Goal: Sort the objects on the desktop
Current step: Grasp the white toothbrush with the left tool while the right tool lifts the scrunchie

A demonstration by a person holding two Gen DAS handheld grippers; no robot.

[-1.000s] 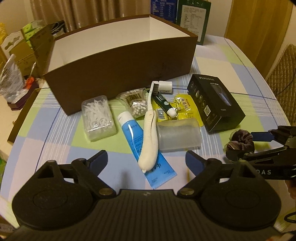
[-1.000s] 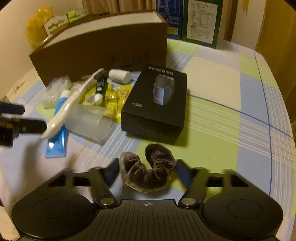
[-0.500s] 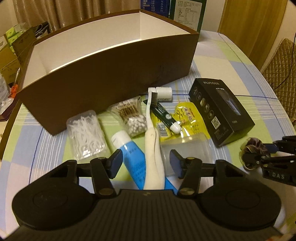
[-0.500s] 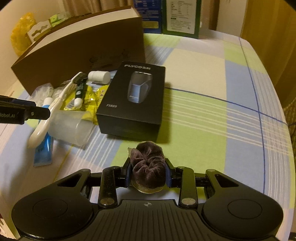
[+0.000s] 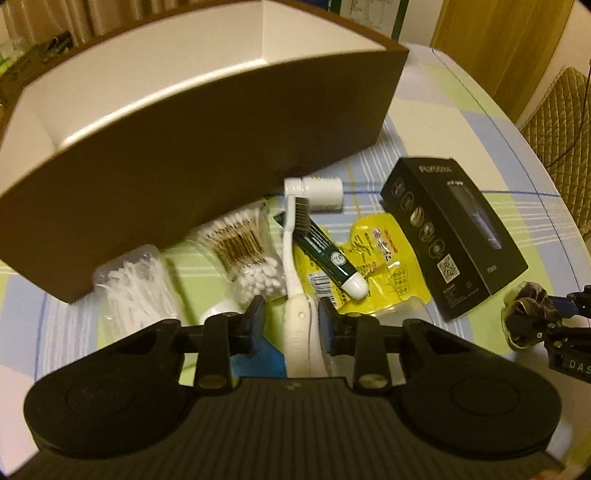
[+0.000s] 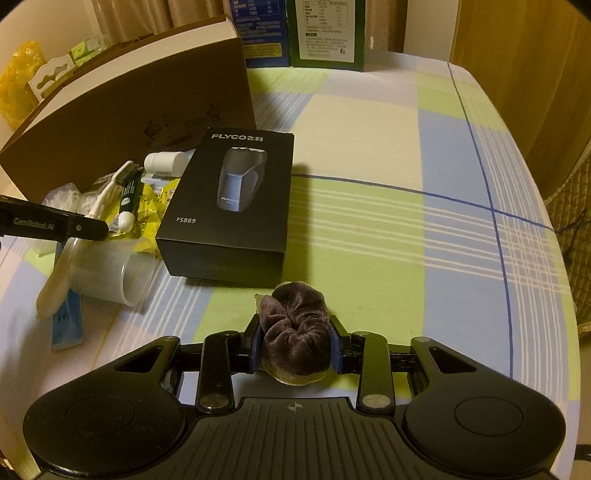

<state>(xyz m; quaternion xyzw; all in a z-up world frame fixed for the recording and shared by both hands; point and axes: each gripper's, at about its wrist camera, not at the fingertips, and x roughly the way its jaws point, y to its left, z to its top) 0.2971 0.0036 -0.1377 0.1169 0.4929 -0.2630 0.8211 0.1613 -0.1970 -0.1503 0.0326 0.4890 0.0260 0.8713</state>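
My left gripper (image 5: pixel 291 321) has its fingers close on both sides of the white toothbrush (image 5: pixel 295 295), whose handle lies between them; whether they press it I cannot tell. The blue tube (image 5: pixel 273 356) lies under it. My right gripper (image 6: pixel 294 349) is shut on the dark brown velvet scrunchie (image 6: pixel 293 341) and holds it just above the cloth; it also shows at the right edge of the left wrist view (image 5: pixel 526 319). The brown open box (image 5: pixel 184 122) stands behind the pile.
The pile holds a floss-pick case (image 5: pixel 135 291), a cotton swab bag (image 5: pixel 245 253), a green tube (image 5: pixel 328 251), a yellow packet (image 5: pixel 380 254), a white bottle (image 5: pixel 319 190), a clear cup (image 6: pixel 107 267) and a black shaver box (image 6: pixel 231 201). Cartons (image 6: pixel 325 31) stand at the table's back.
My left gripper moved forward over the toothbrush and narrowed around its handle. My right gripper closed on the scrunchie and lifted it slightly.
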